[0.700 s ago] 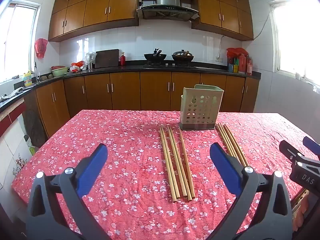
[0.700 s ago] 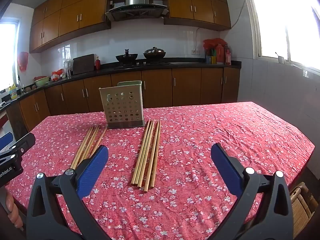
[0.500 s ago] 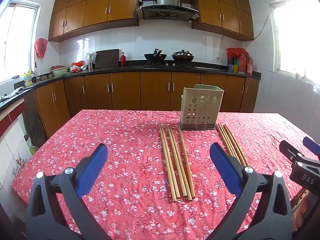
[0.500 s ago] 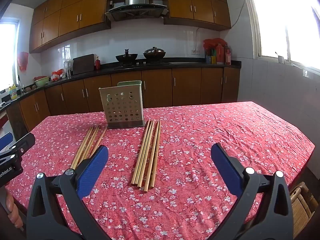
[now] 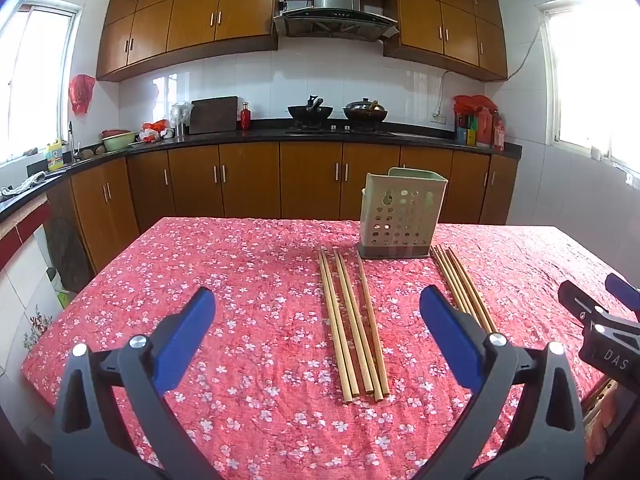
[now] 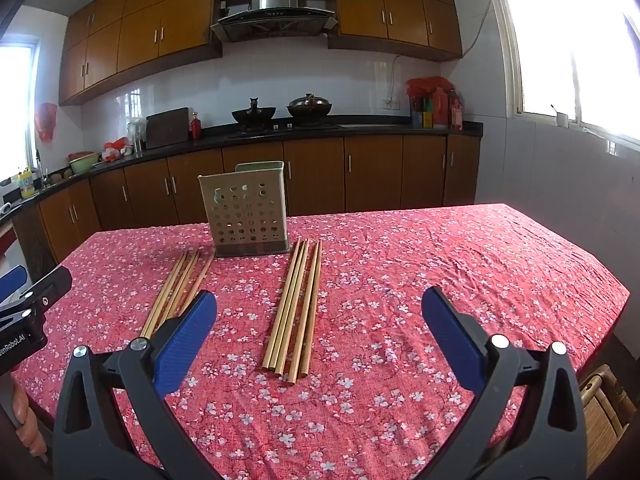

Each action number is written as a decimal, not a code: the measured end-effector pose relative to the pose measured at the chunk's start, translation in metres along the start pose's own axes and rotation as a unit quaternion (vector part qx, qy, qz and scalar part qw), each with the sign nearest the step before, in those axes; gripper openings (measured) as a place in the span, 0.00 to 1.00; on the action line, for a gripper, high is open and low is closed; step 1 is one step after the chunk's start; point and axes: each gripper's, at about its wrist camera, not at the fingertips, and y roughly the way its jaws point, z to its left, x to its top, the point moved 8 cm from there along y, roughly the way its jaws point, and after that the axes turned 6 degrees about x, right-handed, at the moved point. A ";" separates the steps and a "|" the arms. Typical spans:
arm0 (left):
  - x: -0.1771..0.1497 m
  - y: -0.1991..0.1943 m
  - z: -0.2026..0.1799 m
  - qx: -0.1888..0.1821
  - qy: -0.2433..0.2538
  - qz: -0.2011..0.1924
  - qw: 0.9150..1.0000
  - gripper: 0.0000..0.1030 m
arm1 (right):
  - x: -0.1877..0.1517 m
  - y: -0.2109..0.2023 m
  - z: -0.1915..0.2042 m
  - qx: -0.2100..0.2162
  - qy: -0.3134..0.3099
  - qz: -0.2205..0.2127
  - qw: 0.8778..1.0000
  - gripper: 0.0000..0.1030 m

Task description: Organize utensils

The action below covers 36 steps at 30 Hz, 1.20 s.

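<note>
The left gripper (image 5: 316, 314) hangs above the near edge of the table (image 5: 224, 280), its blue pads spread wide and holding nothing. Just ahead of it, between its fingers, lies one bunch of chopsticks (image 5: 354, 320) on the flowered cloth; beyond their far tips stands the perforated utensil holder (image 5: 402, 214). The right gripper (image 6: 320, 316) is spread just as wide and empty, with a second bunch of chopsticks (image 6: 296, 306) lying straight ahead of it and the holder further on, a little to its left.
</note>
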 end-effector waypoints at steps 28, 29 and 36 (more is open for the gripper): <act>-0.003 0.001 -0.004 -0.001 0.000 0.002 1.000 0.96 | -0.001 0.000 -0.002 -0.001 0.001 0.001 1.000 0.98; -0.003 0.001 -0.004 -0.001 0.000 0.002 1.000 0.96 | -0.001 0.000 -0.003 -0.001 0.002 0.001 1.000 0.98; -0.003 0.001 -0.004 -0.001 0.000 0.002 1.000 0.96 | -0.001 0.002 0.000 -0.001 -0.001 0.001 1.000 0.98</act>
